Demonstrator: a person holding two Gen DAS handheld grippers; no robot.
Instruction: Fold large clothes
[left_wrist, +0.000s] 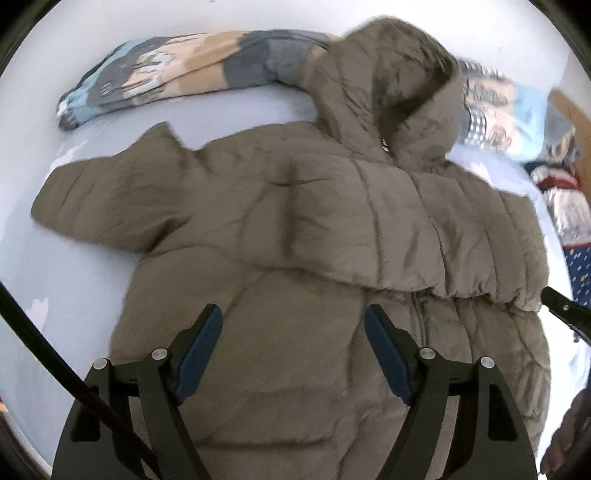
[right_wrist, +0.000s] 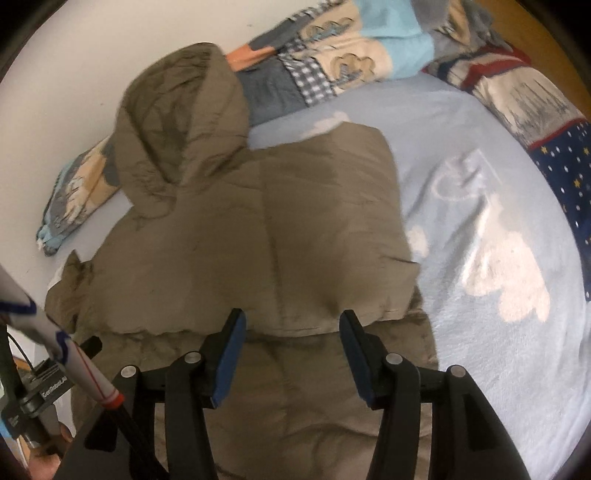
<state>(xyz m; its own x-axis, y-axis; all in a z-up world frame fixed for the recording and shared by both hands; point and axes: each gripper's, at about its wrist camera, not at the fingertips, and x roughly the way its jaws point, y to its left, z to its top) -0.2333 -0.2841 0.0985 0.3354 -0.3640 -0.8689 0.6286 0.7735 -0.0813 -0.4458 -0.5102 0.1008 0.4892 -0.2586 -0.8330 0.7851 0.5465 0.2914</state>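
Left gripper: its jaws stand wide apart with nothing between the blue pads; it hangs above the lower front of the jacket and does not grip the cloth.
Right gripper: its jaws are apart too, a little less wide, and empty; they hover over the folded edge of the jacket, and whether the tips brush the cloth I cannot tell.
Jacket: a large olive-brown puffer jacket with a hood; it lies flat on the bed with the front up. One sleeve reaches out to the left in the left wrist view. The other side is folded over the body, and its elastic hem lies across the zipper.
Bed sheet: light blue and soft, with pale white cloud shapes; it carries the jacket and shows bare to the right of it.
Patterned blanket: rolled along the far edge of the bed, behind the hood, in blue, beige and grey patches.
Second blanket: dark blue with stars and with red stripes, at the far right edge of the bed.
Wall: plain white, just behind the rolled blanket.
Wood surface: brown, at the upper right corner, beyond the bed.
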